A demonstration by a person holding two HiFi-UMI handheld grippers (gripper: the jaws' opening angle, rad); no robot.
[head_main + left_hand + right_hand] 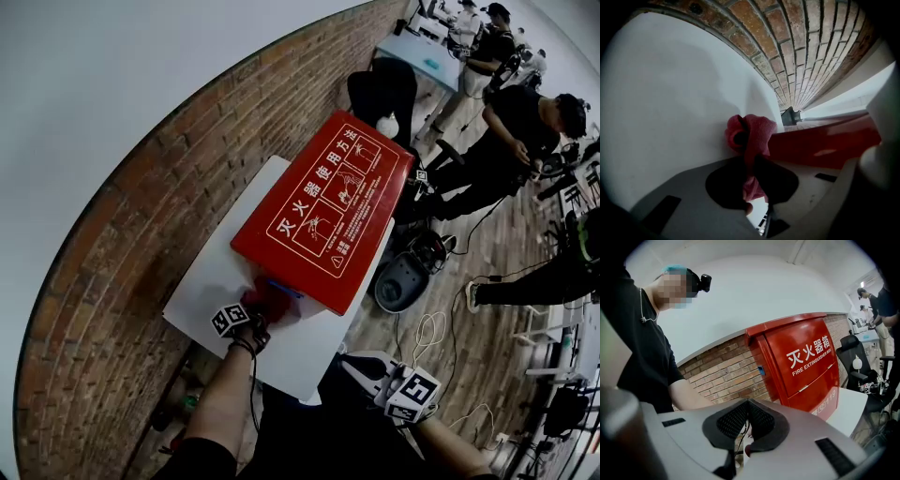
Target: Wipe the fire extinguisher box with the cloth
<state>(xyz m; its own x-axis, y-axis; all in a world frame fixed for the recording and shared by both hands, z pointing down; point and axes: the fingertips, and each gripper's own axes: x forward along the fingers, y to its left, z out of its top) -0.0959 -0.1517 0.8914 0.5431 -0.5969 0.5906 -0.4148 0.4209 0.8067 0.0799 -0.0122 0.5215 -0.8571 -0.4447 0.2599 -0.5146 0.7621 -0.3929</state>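
Down by the brick wall (141, 216), the tall red metal fire extinguisher box (323, 202) with white Chinese lettering on its sloped lid stands on a flat white platform (211, 281). The left gripper (261, 315) is at the box's near lower corner. Its jaws are clamped on a crumpled red fabric cloth (277, 302), which bunches up beyond the tips. In the left gripper view that left gripper (750, 161) shows its two dark pads pressed together on the cloth (752, 133). The wad of cloth sits against the white platform (670, 112), right at the end of the box's glossy red side (825, 145), and the brick wall (801, 56) curves away above. The right gripper (359, 366) hangs low and well apart from the box, over the wooden floor (469, 253). In the right gripper view the right gripper (747, 402) has its ribbed black pads closed together with nothing held between them. Past it that view shows the front of the fire extinguisher box (806, 362), with its white "FIRE EXTINGUISHER BOX" lettering, and the white platform (848, 408) under it. It also shows the brick wall (722, 371) and, at the left, a person in a black shirt (642, 348). Several other people (506, 131) stand further down the room, near a black office chair (384, 89).
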